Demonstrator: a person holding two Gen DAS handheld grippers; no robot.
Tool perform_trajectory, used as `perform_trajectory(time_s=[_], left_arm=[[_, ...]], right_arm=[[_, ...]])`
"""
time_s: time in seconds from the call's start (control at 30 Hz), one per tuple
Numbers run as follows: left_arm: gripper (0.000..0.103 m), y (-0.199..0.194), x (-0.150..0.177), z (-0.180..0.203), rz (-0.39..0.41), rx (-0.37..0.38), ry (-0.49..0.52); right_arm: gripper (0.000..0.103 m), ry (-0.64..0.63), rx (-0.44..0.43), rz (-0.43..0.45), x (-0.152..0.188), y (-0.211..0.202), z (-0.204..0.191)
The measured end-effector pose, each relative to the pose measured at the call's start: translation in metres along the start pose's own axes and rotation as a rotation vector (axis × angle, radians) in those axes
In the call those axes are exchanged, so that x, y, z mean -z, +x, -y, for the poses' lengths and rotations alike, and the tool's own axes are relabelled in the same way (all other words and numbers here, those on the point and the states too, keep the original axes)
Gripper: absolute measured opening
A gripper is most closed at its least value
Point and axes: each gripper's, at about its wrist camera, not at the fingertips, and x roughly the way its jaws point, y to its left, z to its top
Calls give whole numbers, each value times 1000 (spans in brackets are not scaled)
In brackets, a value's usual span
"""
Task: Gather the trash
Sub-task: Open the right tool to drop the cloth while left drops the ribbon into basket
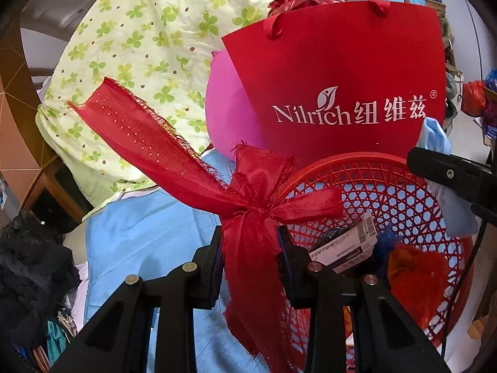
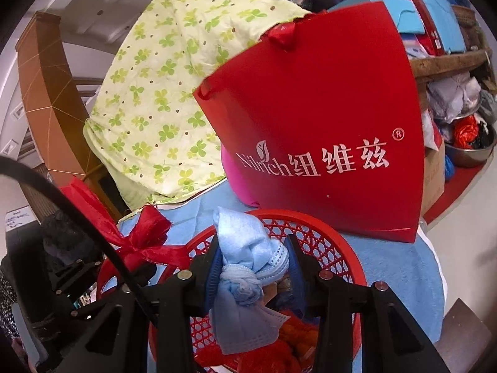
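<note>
My worry is the ribbon (image 1: 248, 205): my left gripper (image 1: 251, 261) is clamped on its knotted middle, but one long frayed tail sticks up and out to the far left, well beyond the basket (image 1: 366, 161), and another hangs down over the near rim, so I judge that if I let go here part of it could drape over the edge or drag the whole bow back onto the blue cloth (image 1: 139, 236). The second risk is the two grippers crowding each other above the same basket; the left one's cable crosses the right wrist view and could snag the loose threads. My right gripper (image 2: 253, 267) has its jaws pressed on a knotted bundle of pale blue masks (image 2: 245, 248) held over the basket, and the floppy lower mask could catch on the lattice or on a pad when released. The red bag (image 2: 316, 118) stands just behind the far rim, near enough to be knocked. As for looks, the ribbon is thin red gauze with tiny dots, badly frayed at every edge and tied in a limp bow; the masks are soft, pleated and twisted together. The basket is red open lattice and already holds a small box (image 1: 344, 248) and orange-red fluff (image 1: 416, 276).
</note>
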Motion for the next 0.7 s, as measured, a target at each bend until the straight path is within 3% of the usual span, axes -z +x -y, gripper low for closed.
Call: perform_trajectory(time_s=[0.07,0.17,0.27,0.7], left_arm=[[37,5,-1,0,-7,5,-2],[41,9,-2,-1,-10,5,1],[70,7,-2,-2,5,-2,0],[73,-39,10,-33,81,-42,-41]], right_arm=[[44,7,-4,-9,0,5,3],[58,31,-16,-24,-1,13,5],[60,39,-21,-19,-1,14,6],[61,34,8,15,4,-16,-10]])
